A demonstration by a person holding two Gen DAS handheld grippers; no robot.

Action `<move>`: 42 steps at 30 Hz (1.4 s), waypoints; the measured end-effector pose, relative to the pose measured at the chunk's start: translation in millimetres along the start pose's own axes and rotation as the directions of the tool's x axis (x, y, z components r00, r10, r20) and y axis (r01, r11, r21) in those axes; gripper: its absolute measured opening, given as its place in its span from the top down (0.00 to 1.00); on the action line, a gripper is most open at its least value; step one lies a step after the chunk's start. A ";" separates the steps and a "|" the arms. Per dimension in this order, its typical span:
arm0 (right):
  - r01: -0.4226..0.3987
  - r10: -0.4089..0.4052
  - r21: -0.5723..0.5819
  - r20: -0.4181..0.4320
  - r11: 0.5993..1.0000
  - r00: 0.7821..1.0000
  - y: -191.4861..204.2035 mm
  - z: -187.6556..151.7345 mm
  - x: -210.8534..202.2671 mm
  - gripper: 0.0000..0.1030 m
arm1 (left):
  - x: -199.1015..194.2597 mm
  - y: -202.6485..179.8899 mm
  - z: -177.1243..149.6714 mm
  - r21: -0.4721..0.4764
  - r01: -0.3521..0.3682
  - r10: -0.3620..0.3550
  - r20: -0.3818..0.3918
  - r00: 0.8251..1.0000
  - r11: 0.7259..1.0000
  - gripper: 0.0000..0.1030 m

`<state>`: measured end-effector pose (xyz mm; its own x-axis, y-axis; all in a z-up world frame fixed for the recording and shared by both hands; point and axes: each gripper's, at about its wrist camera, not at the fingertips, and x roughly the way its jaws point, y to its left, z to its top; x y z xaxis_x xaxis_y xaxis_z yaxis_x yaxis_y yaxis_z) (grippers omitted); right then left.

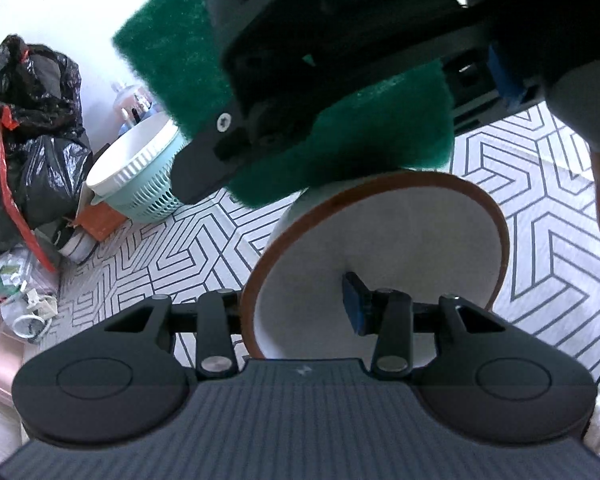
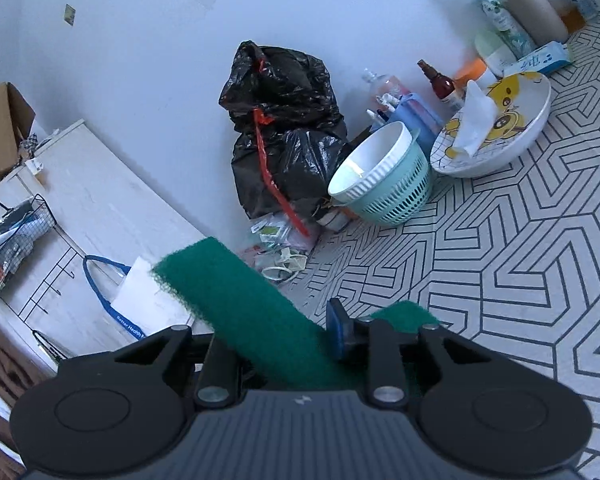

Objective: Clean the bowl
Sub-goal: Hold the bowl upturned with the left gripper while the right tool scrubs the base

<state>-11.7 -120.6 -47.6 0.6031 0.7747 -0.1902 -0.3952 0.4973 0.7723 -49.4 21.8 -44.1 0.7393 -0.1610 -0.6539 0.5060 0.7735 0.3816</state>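
Note:
In the left wrist view, a white bowl [image 1: 400, 232] with a brown rim is tipped on its side, its inside facing the camera. My left gripper [image 1: 296, 308] is shut on its rim: the blue pad [image 1: 356, 304] presses inside the bowl and the other finger is hidden behind the wall. Above it, my right gripper [image 1: 340, 132] holds a green scouring pad [image 1: 340, 152] that rests on the bowl's outer top side. In the right wrist view, my right gripper [image 2: 288, 336] is shut on the green scouring pad [image 2: 236, 292], which sticks out up and to the left. The bowl is out of sight there.
The surface below is a geometric patterned mat [image 2: 520, 260]. Black rubbish bags [image 2: 284, 136] stand by the wall, next to a teal basket [image 2: 396, 196] with a white bowl in it. A cartoon bowl [image 2: 500, 152] with a tissue and several bottles [image 2: 440, 84] lie behind. A white cabinet [image 2: 100, 208] stands left.

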 end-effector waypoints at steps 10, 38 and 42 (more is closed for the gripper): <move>-0.020 0.020 0.020 0.012 1.000 1.000 -6.6 -4.7 -10.8 0.77 | 5.5 12.8 -19.2 -0.165 0.017 -0.014 0.019 1.000 0.986 0.58; -0.048 0.014 0.180 0.184 0.983 0.983 -32.6 -9.4 -11.3 0.74 | 11.2 9.9 -15.0 -0.144 -0.016 0.013 -0.021 1.000 0.989 0.56; -0.058 0.033 0.147 0.162 0.987 0.986 -21.8 -7.8 -1.7 0.74 | 11.8 11.3 -14.4 -0.154 -0.005 0.002 -0.025 1.000 0.988 0.56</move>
<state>-9.6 -129.7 -68.9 0.6938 0.7174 -0.0636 -0.3230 0.3889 0.8628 -41.4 37.5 -57.0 0.7286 -0.1442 -0.6696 0.4273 0.8598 0.2797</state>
